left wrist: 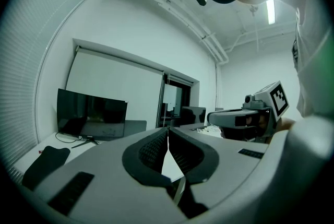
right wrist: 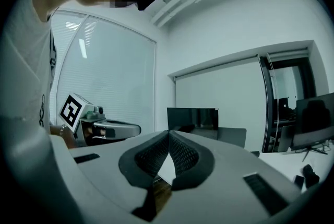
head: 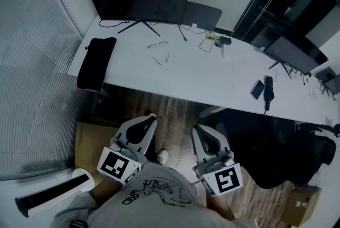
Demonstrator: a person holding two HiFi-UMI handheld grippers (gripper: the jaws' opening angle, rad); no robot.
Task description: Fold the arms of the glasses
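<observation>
The glasses (head: 159, 52) lie on the white surface (head: 212, 79), just in front of the stand of a dark monitor (head: 139, 1) and to the right of a black pouch (head: 96, 62) that sits at the surface's left end. Their arms appear to stand out from the frame, though the thin wire is hard to read. A phone (head: 257, 89) lies well apart, toward the right.

The left tool (head: 151, 117) and the right tool (head: 195, 128) are held side by side close to the person's body, over the wooden floor (head: 175, 110), short of the surface's near edge and far from the glasses. In the left gripper view the left tool's dark pads (left wrist: 156, 147) meet at the tip with nothing between them. In the right gripper view the right tool's pads (right wrist: 180, 152) are likewise pressed together and empty.
</observation>
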